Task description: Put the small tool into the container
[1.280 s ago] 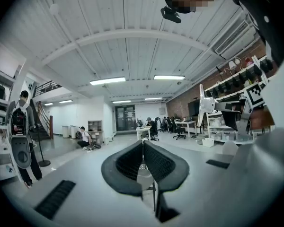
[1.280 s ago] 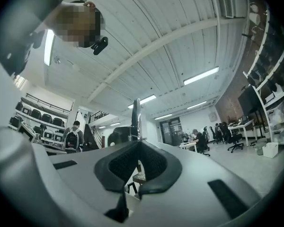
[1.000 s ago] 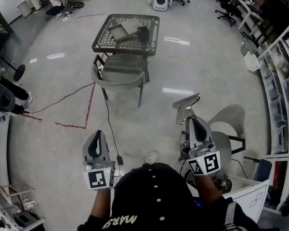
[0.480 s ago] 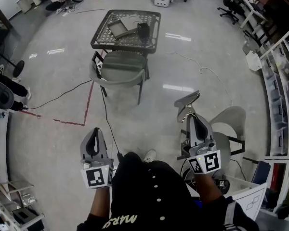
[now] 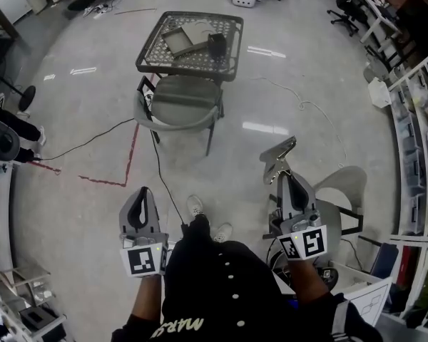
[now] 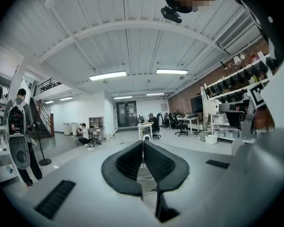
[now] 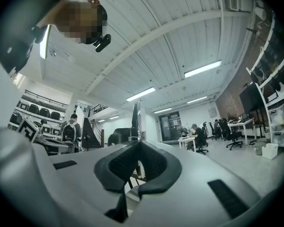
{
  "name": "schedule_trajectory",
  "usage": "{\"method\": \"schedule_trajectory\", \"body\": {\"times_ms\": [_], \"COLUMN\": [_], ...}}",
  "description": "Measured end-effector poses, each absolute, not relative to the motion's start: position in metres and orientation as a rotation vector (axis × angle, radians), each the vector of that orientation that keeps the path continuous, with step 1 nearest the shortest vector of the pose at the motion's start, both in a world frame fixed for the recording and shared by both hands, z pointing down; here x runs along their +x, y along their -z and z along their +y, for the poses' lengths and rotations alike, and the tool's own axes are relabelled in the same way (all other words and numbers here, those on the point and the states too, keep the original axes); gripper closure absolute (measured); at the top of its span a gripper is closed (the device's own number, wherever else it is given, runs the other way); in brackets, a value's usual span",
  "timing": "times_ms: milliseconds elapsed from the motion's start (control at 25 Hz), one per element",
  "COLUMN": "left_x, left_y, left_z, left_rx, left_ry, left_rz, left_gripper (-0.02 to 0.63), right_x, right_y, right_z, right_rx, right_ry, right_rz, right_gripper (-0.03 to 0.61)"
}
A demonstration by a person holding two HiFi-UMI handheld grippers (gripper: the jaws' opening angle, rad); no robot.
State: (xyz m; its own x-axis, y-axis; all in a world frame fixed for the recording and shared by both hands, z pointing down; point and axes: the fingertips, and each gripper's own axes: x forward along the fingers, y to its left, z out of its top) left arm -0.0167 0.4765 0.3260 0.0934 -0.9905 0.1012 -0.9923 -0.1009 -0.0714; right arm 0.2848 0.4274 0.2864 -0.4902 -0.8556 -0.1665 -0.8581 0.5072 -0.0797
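The small tool (image 5: 277, 157) is a silver metal piece with a flat angled blade. My right gripper (image 5: 287, 182) is shut on its lower end and carries it at waist height over the floor. In the right gripper view the tool (image 7: 137, 119) stands up as a thin bar out of the closed pads (image 7: 154, 162). A black container (image 5: 216, 45) stands on a dark mesh table (image 5: 157, 61) far ahead, beside a grey tray (image 5: 177, 41). My left gripper (image 5: 142, 192) is shut with nothing in it, its pads (image 6: 128, 161) pressed together.
A grey chair (image 5: 178, 105) stands in front of the table and another chair (image 5: 346, 191) is close at my right. A black cable (image 5: 157, 159) runs over the polished floor. Shelves (image 5: 417, 141) line the right side. People and desks are far off.
The person has stepped forward: a white shoe now shows ahead of the body. Both grippers keep their hold and their places in the view.
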Motion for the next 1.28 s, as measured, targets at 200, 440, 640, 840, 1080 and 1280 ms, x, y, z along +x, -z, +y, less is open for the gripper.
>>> {"method": "schedule_trajectory", "body": {"times_ms": [200,440,640,840,1080,1280], "left_x": [-0.033,-0.051,-0.067,-0.078,-0.094,-0.099], "left_y": [-0.33,-0.327,-0.328,-0.324,-0.324,-0.324], "left_z": [0.439,0.403,0.371,0.336,0.307,0.288], "left_rx": [2.303,2.308,2.321,2.354,2.394,2.397], "left_ry": [-0.168,-0.149,-0.201,-0.185,-0.163,-0.107], "left_rz": [-2.079,-2.079,-2.084,-2.061,-2.027,-2.005], "left_gripper": [0.581,0.581,0.581,0.581,0.581,0.581], "right_x": [0.266,0.246,0.231,0.215,0.193,0.186], "right_y": [-0.286,-0.28,-0.278,-0.275,-0.274,-0.28], "right_z": [0.393,0.357,0.327,0.296,0.268,0.249], "right_rx": [-1.481,-1.479,-1.478,-1.488,-1.502,-1.513], "right_ry": [-0.035,-0.045,-0.049,-0.057,-0.075,-0.061], "right_rz": [2.565,2.564,2.56,2.552,2.538,2.532], "right_gripper": [0.558,0.558,0.558,0.558,0.558,0.558]}}
